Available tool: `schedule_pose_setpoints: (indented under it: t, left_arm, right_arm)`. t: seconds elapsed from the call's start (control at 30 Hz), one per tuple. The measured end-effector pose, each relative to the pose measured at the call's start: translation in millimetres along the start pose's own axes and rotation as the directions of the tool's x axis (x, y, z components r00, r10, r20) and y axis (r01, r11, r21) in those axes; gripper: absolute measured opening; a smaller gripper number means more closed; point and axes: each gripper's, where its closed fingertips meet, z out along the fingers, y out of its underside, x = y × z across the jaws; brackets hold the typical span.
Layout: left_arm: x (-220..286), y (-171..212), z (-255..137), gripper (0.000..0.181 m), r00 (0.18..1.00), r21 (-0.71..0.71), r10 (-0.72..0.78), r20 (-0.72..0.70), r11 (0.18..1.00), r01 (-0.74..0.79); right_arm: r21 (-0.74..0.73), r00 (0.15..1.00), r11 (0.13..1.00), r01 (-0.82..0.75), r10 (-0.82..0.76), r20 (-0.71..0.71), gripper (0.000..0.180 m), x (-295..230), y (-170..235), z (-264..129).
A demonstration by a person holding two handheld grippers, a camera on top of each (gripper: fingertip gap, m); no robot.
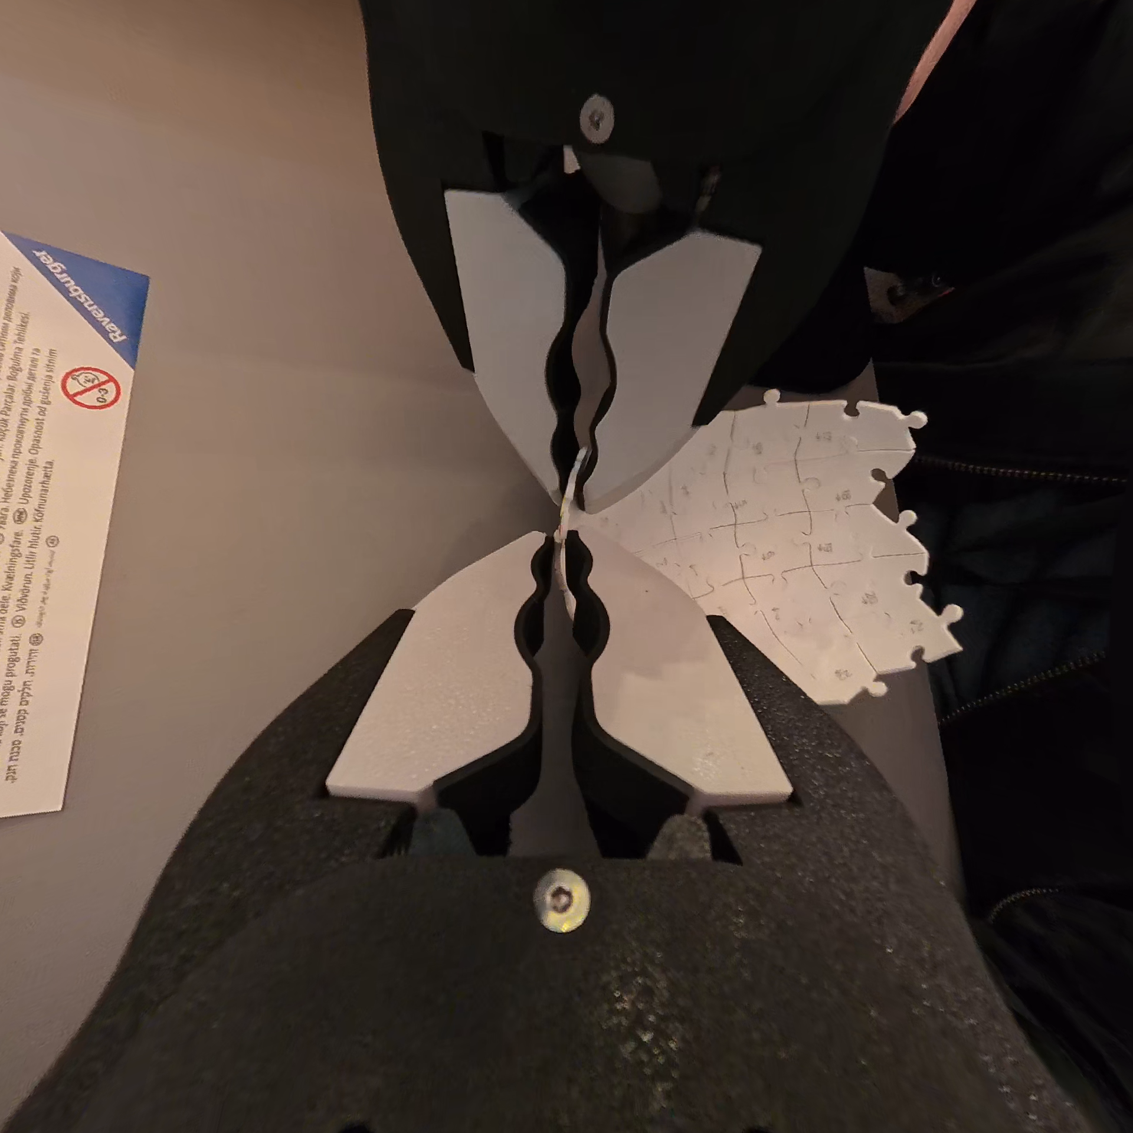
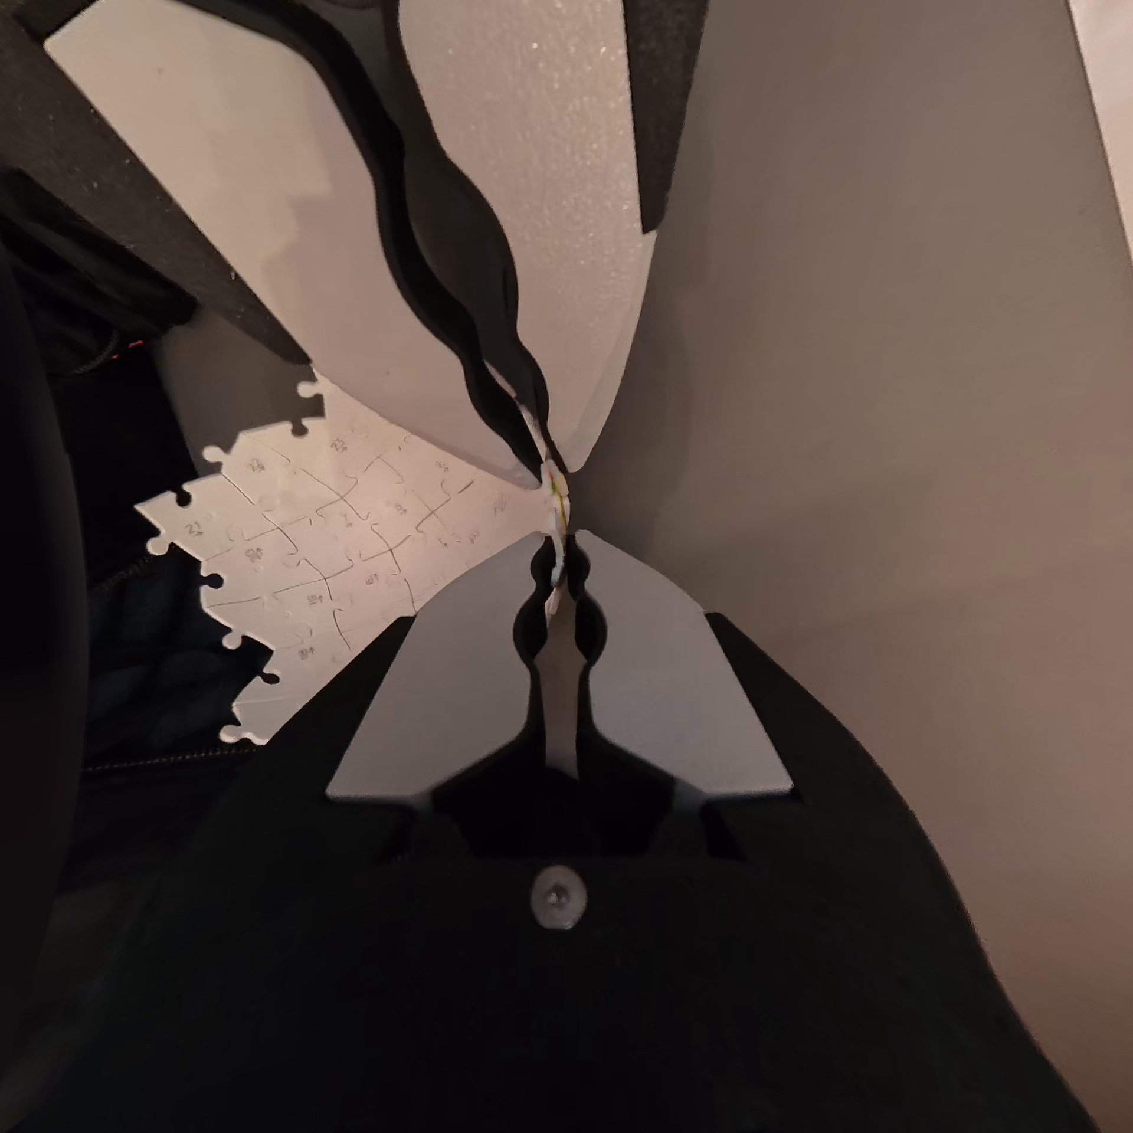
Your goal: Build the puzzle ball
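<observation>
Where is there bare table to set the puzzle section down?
Bare grey table lies between the printed leaflet and both grippers; right wrist view shows more beyond. It is crowded at the middle, where left gripper and right gripper pinch the puzzle section.

Count: two hand-held grippers, left [image 1: 559,539] and right [image 1: 576,490], each with two white fingers [image 1: 441,693]. One joined puzzle sheet [image 1: 791,545] of numbered pieces; piece count partly hidden by the fingers. One printed leaflet [image 1: 55,521] on the surface [image 1: 276,429].
</observation>
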Motion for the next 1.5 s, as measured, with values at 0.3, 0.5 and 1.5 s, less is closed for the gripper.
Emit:
schedule_pose_setpoints:
  t: [0.3,0.5,1.5]
  left_arm:
    - [-2,0,-1,0.005,1.000,-0.002,-0.003,0.009,1.000,0.003]
    - [-3,0,-2,0.004,1.000,0.007,-0.004,0.016,1.000,0.004]
    - [-2,0,-3,0.004,1.000,0.006,0.014,0.024,1.000,-0.014]
  right_arm:
    - [0.006,1.000,1.000,-0.010,0.010,-0.014,0.004,3,-1,0]
    - [0.018,0.998,0.999,0.028,-0.027,-0.048,0.006,5,-4,0]
    - [0.117,0.988,0.981,0.155,-0.156,-0.007,0.005,2,-19,1]
